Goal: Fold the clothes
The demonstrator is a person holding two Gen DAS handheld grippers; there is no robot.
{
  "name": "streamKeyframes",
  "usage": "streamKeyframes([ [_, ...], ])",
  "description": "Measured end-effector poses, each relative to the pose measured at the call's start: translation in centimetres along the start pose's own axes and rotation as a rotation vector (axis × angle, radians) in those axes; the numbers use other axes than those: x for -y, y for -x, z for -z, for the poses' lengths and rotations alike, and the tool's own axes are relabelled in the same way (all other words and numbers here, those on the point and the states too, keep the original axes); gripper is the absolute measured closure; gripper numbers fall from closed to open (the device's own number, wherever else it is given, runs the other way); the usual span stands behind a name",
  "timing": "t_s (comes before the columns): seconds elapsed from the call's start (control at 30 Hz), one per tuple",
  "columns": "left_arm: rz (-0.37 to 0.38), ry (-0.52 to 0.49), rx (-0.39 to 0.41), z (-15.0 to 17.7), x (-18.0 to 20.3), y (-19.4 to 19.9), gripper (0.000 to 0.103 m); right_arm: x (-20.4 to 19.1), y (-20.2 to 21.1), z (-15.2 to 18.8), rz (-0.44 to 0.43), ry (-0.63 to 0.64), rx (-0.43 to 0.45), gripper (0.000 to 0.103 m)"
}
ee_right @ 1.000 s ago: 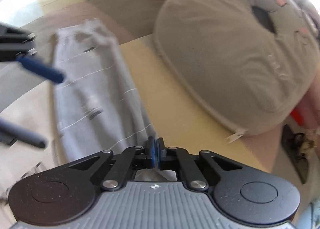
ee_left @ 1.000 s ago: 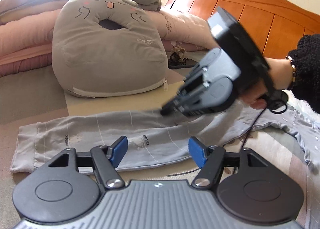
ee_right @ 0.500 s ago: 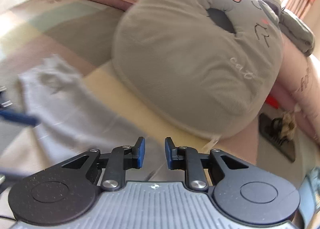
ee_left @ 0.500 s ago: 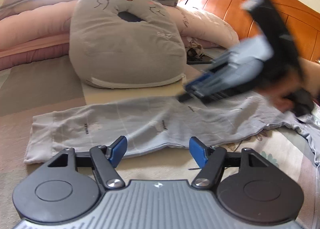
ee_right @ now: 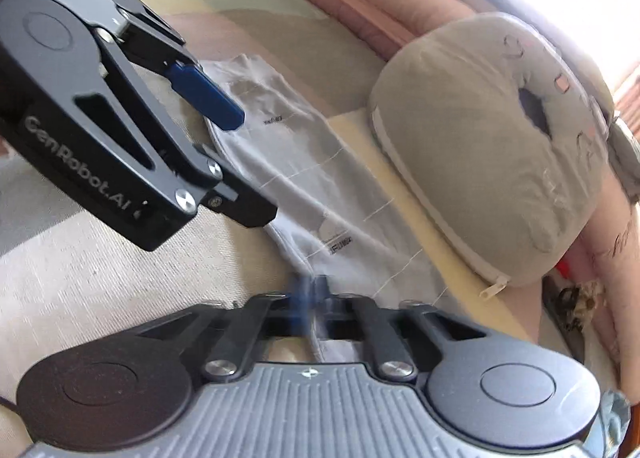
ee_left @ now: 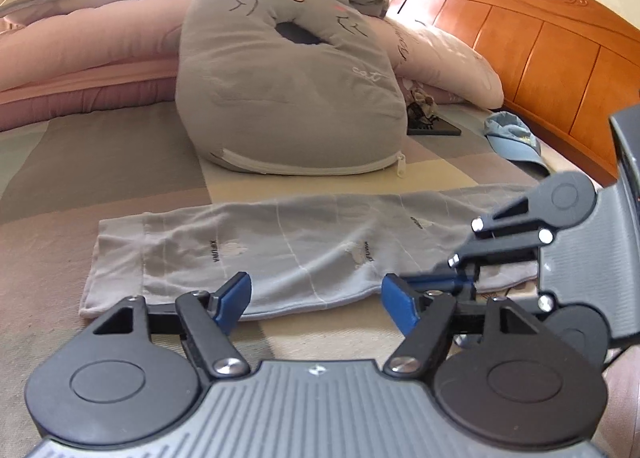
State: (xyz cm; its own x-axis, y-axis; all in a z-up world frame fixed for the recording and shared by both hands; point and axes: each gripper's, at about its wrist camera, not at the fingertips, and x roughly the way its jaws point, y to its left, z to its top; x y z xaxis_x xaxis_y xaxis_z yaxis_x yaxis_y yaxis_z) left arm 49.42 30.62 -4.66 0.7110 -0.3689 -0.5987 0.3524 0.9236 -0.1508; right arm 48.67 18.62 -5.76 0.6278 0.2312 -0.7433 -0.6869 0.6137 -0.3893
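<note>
1. the grey trousers (ee_left: 280,250) lie flat on the bed (ee_left: 100,162), in front of the grey cat pillow (ee_left: 288,98).
2. the left gripper (ee_left: 316,300) hovers at their near edge, jaws wide apart, nothing between them.
3. the right gripper (ee_right: 310,294) has its jaws pinched together on the trousers' edge.

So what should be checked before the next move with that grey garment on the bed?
1. Grey garment lies flat: ok.
2. Left gripper open at the garment's near edge: ok.
3. Left gripper holding cloth: not ok, nothing is pinched.
4. Right gripper shut at the same edge: ok.
5. Cloth pinched in the right gripper: cannot tell, blurred.
6. Cat cushion apart from the garment: ok.
</note>
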Motion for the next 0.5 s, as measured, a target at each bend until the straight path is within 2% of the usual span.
streamKeyframes([
  [0.2,-0.023,0.026,0.002,0.0,-0.7,0.1,0.03,0.4,0.6,-0.2,-0.152,-0.079,-0.021,0.098],
  [0.27,-0.03,0.026,-0.005,0.1,-0.8,0.0,0.03,1.0,0.4,0.1,-0.169,-0.122,-0.021,0.097],
  [0.33,-0.04,0.027,-0.006,0.1,-0.8,0.0,0.03,1.7,0.3,0.3,-0.176,-0.179,-0.015,0.087],
  [0.4,-0.046,0.037,0.004,0.0,-1.1,0.3,0.03,2.3,0.5,0.3,-0.196,-0.228,0.008,0.071],
  [0.5,-0.055,0.052,0.019,0.0,-1.7,0.8,0.03,2.7,1.6,0.1,-0.209,-0.254,0.06,0.064],
])
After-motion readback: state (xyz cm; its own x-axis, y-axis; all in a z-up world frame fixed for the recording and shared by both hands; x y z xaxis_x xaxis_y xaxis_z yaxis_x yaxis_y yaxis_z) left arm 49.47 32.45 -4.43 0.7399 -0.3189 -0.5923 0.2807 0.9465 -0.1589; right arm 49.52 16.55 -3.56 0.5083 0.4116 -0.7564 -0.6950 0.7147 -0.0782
